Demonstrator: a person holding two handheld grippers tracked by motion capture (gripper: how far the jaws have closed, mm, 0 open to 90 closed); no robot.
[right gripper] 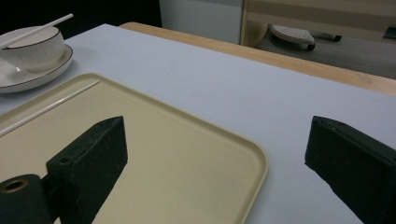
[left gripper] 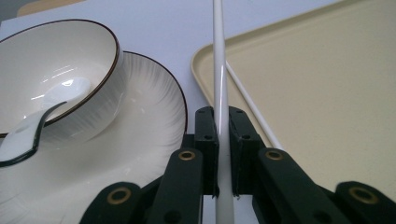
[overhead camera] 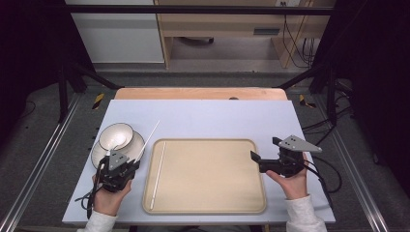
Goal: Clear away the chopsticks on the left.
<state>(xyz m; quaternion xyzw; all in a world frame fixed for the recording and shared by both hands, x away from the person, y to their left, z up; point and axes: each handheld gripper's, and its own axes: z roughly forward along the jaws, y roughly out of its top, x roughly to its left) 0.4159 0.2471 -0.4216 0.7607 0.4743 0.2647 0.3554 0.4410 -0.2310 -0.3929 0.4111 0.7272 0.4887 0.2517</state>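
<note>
A beige tray (overhead camera: pixel 208 203) lies in the middle of the white table. One white chopstick (overhead camera: pixel 158 174) rests along the tray's left side (left gripper: pixel 254 109) (right gripper: pixel 46 108). My left gripper (overhead camera: pixel 131 166) is shut on a second white chopstick (overhead camera: pixel 147 140) (left gripper: pixel 219 70), which points up and away past the tray's left rim. A white bowl (overhead camera: pixel 116 135) (left gripper: pixel 51 74) holding a white spoon (left gripper: pixel 28 133) sits on a white plate (overhead camera: pixel 99 153) (left gripper: pixel 140 140) to the left. My right gripper (overhead camera: pixel 263 153) (right gripper: pixel 215 163) stands open at the tray's right edge, with nothing between its jaws.
The table's wooden far edge (overhead camera: pixel 200 93) runs behind the white surface. Dark frame posts stand at both sides. Cables (overhead camera: pixel 329 169) trail off the right gripper. Bare white table (overhead camera: pixel 217 118) lies beyond the tray.
</note>
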